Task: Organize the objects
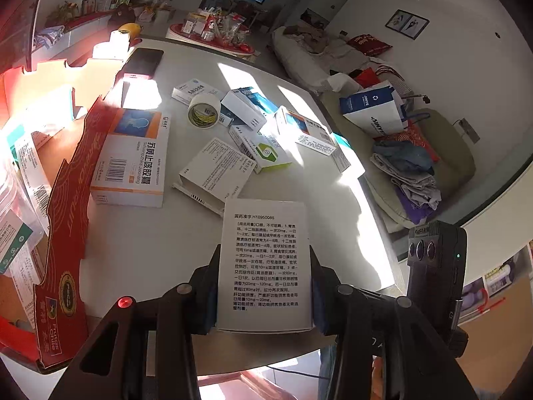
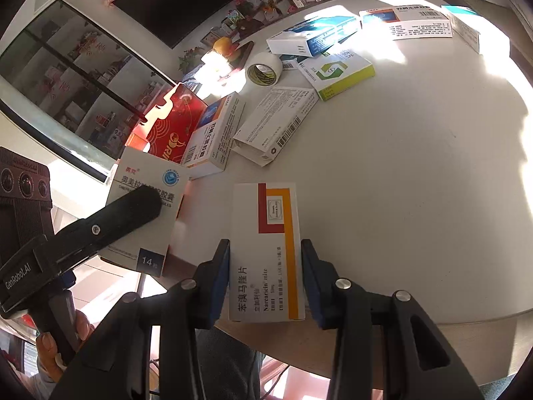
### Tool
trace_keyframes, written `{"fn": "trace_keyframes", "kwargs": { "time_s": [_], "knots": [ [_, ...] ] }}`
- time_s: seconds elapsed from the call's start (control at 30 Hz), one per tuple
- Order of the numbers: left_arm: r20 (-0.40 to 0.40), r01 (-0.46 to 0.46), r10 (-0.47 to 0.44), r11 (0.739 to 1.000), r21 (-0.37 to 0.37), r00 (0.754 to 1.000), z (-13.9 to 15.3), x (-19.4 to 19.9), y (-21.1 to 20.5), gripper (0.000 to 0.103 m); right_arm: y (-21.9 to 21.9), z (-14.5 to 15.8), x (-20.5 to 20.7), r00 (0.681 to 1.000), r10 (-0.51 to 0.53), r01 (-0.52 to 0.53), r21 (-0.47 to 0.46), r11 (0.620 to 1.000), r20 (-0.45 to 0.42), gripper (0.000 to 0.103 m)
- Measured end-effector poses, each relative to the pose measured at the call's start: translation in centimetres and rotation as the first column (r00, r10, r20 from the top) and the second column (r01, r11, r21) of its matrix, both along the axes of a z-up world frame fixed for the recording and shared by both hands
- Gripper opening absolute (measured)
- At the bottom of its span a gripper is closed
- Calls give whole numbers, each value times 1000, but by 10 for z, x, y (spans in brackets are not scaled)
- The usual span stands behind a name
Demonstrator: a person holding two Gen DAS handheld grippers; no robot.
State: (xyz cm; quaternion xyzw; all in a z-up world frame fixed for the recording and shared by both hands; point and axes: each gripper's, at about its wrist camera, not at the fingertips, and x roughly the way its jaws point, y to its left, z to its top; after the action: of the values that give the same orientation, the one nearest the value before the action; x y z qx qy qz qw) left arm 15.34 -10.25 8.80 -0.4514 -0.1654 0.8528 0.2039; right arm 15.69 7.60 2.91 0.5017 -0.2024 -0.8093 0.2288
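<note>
Both tongs were busy here: the left gripper was clenched on a white medicine box with its text panel up, and the right gripper was clamped on a red-and-yellow striped box. Each was pinched across its narrow sides and held above the near edge of the table, probably so it could go flat into the red carton on the left, which already had packs in it. On the table I counted roughly eight loose boxes in a messy pile, one tape roll, one dark phone. So two in hand, lots to go.
</note>
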Motion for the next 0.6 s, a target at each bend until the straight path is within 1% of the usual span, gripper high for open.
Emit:
{"fn": "trace_keyframes", "kwargs": {
  "time_s": [0.07, 0.17, 0.27, 0.43, 0.6],
  "knots": [
    [-19, 4, -5, 1000, -17, 1000, 2, 5, 2, 46, -4, 1, 4, 1000, 1, -1, 5, 1000, 0, 40],
    [-35, 4, -4, 1000, 14, 999, 6, 8, 1, 47, -5, 3, 9, 1000, -7, 7, 11, 1000, 1, 40],
    [-62, 9, -8, 1000, 7, 998, 10, 11, 2, 47, -5, 5, 12, 1000, -14, 14, 18, 1000, 4, 40],
    [-98, 31, -28, 999, 21, 995, 15, 17, 3, 47, -4, 5, 14, 1000, -19, 19, 30, 999, 6, 40],
    [-121, 18, -17, 1000, 7, 992, 19, 18, 2, 47, -4, 8, 14, 1000, -20, 20, 28, 999, -3, 40]
  ]
}}
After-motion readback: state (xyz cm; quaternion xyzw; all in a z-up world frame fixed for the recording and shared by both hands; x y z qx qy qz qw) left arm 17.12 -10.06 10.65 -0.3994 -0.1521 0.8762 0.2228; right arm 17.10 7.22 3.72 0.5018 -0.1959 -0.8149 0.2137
